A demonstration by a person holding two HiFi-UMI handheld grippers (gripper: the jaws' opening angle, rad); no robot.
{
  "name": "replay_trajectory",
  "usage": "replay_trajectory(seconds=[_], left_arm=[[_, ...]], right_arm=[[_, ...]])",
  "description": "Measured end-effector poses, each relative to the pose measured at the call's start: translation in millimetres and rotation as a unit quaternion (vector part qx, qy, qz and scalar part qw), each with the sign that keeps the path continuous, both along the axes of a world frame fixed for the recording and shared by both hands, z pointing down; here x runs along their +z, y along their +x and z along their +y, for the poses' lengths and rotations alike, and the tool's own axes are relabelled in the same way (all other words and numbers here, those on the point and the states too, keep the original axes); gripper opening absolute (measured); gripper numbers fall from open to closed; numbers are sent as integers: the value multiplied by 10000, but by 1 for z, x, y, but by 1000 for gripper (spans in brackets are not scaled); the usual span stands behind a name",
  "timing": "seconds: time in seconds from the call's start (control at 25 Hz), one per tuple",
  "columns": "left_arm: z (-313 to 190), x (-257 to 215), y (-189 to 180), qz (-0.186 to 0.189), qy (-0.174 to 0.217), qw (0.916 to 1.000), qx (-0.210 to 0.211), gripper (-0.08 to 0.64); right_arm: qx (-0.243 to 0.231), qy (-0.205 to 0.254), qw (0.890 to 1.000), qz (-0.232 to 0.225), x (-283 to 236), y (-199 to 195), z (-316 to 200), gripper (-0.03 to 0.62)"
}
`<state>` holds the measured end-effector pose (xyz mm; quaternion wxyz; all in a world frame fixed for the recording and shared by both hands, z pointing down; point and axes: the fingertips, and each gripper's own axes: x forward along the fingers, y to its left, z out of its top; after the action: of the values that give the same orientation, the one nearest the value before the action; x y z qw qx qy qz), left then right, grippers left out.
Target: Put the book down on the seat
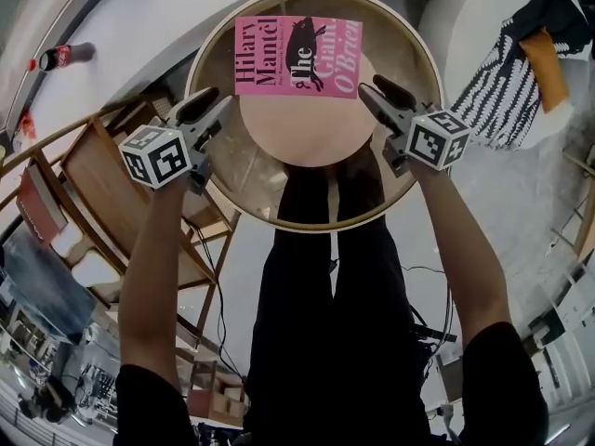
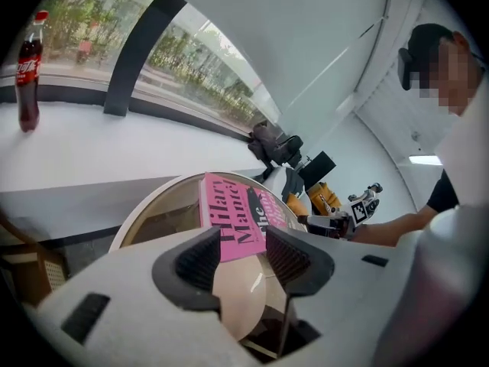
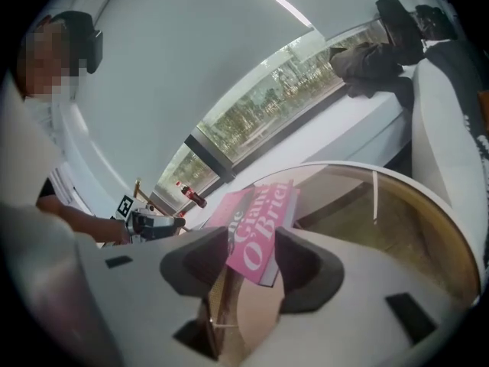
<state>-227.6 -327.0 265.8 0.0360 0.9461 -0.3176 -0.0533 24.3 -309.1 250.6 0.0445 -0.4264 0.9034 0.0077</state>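
A pink paperback book [image 1: 297, 56] lies face up on the far part of a round beige seat cushion [image 1: 307, 137], inside a tub chair with a pale rim [image 1: 216, 40]. My left gripper [image 1: 216, 105] is open just off the book's near left corner, and my right gripper [image 1: 376, 93] is open just off its near right corner. In the left gripper view the book [image 2: 241, 216] shows beyond the spread jaws of the left gripper [image 2: 243, 257], clear of the pads. The right gripper view likewise shows the book [image 3: 260, 224] past the right gripper [image 3: 250, 260], with nothing gripped.
A cola bottle [image 1: 60, 57] stands on the white window ledge at the left. A wooden frame chair [image 1: 102, 184] is beside the tub chair's left side. A black-and-white patterned cloth [image 1: 507, 72] lies on a white seat at the right. The person's legs [image 1: 325, 249] stand before the chair.
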Motion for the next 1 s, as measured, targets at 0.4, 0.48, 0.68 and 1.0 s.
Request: replay_trajectory(seconds=[0.4,0.48,0.68,1.0], left_arm=[[-46,6,16,-222,-327,9990,-186,170],[-52,9,13,-250,-375,9986,-265,170],[-62,13,17,-242,-506,9982,-191,170],[-69,15,24,-217,-573,9980,-181,169]], right_arm=[[208,-312,9993,36,9,0,-28,176],[205,-365,9991,69,12,-3,-32,176],[243,-452,9987,43,20,-7,-38,176],[228,-449,9985,199,25,-16,-42,175]])
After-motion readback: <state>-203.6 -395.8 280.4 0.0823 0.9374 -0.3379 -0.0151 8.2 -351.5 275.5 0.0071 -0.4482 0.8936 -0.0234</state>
